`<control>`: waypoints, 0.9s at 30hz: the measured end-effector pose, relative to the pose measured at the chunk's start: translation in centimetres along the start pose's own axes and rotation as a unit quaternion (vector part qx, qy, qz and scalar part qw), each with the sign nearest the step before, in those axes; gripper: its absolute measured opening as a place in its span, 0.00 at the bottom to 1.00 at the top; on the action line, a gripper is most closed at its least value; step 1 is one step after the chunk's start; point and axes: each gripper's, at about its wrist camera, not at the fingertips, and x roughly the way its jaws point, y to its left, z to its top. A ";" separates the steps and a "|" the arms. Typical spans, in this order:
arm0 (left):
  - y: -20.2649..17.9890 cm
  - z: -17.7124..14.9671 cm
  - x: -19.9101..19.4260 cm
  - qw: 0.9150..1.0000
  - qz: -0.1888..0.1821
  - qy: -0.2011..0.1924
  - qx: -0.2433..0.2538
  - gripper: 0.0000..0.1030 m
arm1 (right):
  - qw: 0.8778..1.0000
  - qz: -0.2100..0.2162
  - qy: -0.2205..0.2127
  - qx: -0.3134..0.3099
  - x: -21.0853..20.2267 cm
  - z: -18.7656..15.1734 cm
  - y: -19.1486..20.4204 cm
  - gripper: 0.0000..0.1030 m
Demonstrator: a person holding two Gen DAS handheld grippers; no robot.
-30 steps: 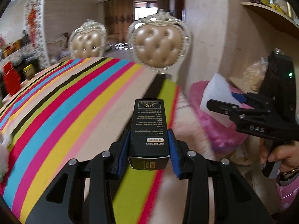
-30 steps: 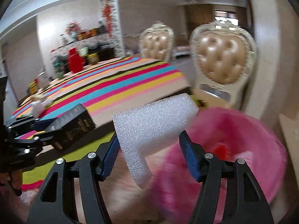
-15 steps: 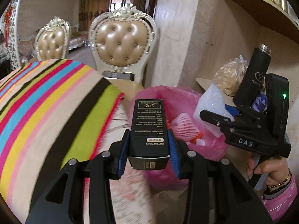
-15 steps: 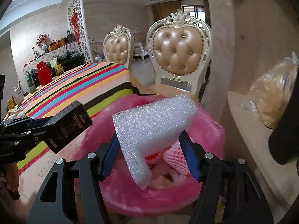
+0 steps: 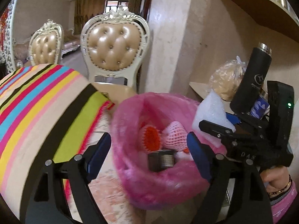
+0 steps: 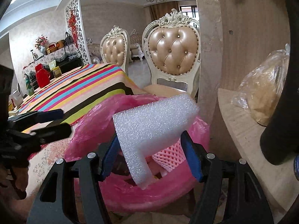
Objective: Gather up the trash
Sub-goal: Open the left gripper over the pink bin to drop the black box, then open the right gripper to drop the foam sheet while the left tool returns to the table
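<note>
the letters "das" stand in pale print on the black body of the right gripper [image 5: 214, 128], at about four o'clock in the left wrist view; the black flask [image 5: 252, 82] bears a star emblem, its lettering too small to read

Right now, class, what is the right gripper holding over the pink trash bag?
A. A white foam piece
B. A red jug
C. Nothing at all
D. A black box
A: the right gripper is closed on a white foam piece above the pink trash bag, while the black box lies inside the bag below the open left gripper.
</note>
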 end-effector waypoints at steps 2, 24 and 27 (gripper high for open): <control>1.1 -0.4 -1.4 1.000 0.029 -0.012 0.005 0.80 | 1.000 0.001 -0.004 -0.001 0.2 0.2 0.6 0.77; 13.8 -7.3 -13.9 0.968 0.249 -0.005 -0.033 0.95 | 0.992 0.086 0.012 -0.094 2.3 2.0 14.7 0.82; 15.7 -8.7 -15.7 0.958 0.283 0.001 -0.040 0.95 | 0.987 0.107 0.017 -0.122 2.6 1.8 17.8 0.82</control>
